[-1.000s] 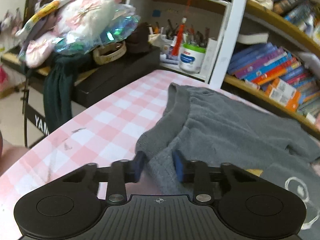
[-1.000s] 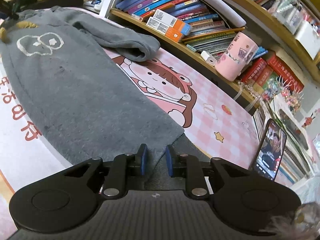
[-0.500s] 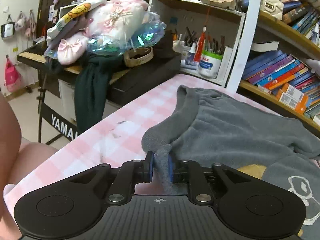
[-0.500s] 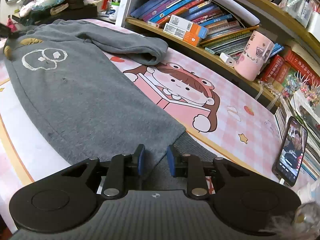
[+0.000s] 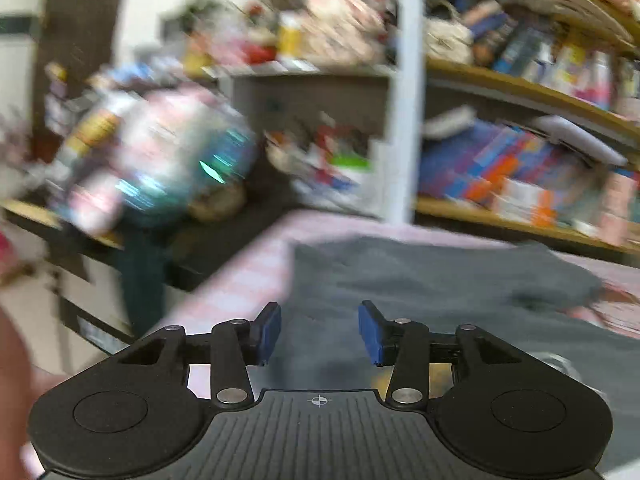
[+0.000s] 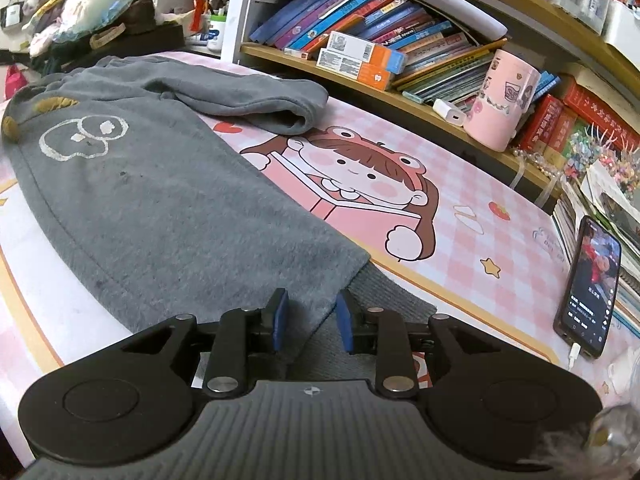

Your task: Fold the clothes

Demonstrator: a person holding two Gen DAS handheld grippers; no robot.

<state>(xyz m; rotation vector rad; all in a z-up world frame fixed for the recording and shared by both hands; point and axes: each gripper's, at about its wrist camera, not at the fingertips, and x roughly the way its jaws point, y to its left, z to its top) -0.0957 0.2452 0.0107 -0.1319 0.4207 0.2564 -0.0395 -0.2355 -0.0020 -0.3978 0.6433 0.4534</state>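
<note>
Grey fleece sweatshirt (image 6: 152, 200) lies spread flat on the pink checked table mat (image 6: 500, 240), filling the left and centre of the right wrist view. White outline print (image 6: 82, 140) on it at upper left; one sleeve (image 6: 256, 100) folded across the top, cuff end toward frame centre. Ribbed hem (image 6: 384, 296) at lower centre.

Right gripper (image 6: 310, 322): blue pads (image 6: 280, 320) set moderately apart, straddling the hem corner at the bottom of the frame. Cloth runs between the pads; not pinched, gaps show on both sides.

Left gripper (image 5: 319, 332): view badly motion-blurred. Jaws wide apart, nothing between them. Grey sweatshirt (image 5: 420, 280) spreads across the middle and right of that frame, beyond and beneath the pads; whether the pads touch it cannot be told.

Cartoon girl print (image 6: 352, 184) on the mat, centre right, just beside the garment's edge. Pink mug (image 6: 500, 100) at upper right against the bookshelf (image 6: 360, 48). Smartphone (image 6: 590, 292) with lit screen at far right, cable plugged in.
</note>
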